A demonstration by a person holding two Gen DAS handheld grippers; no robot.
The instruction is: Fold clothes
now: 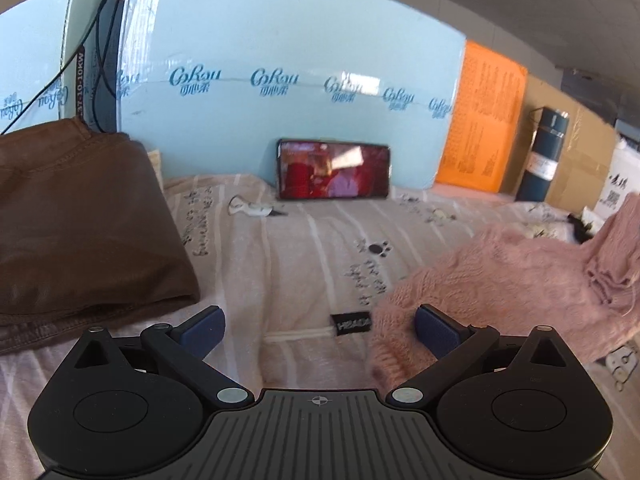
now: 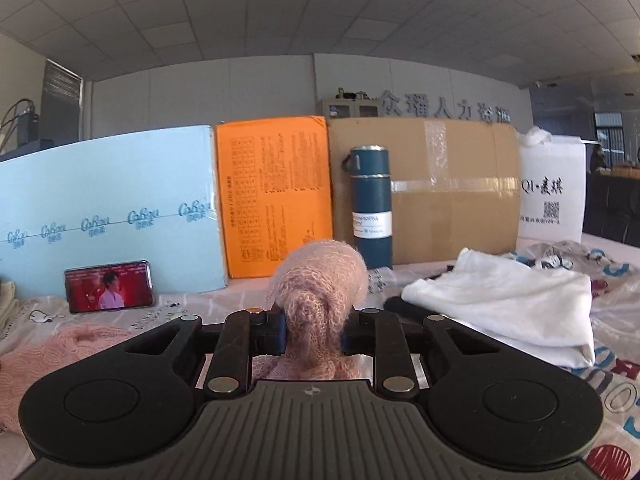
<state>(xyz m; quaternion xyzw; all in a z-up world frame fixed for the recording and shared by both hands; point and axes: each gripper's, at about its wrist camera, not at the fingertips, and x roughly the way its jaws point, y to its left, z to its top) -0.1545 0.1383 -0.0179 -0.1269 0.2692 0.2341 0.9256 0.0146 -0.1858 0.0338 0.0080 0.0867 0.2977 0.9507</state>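
R gripper [image 2: 313, 330] clamped tight on bunched pink sweater [image 2: 320, 280], lifted; L gripper [image 1: 319, 330] wide open, empty. Sweater's far end cut off.

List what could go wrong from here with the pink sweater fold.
1. The right gripper pinches only a bunched wad of the pink sweater; the fuzzy knit could slip out or stretch when pulled.
2. The left gripper is open with just its right pad at the sweater's edge, so that side is unheld and the fold may come out skewed.
3. A dragged sleeve could knock over the phone propped against the blue box.
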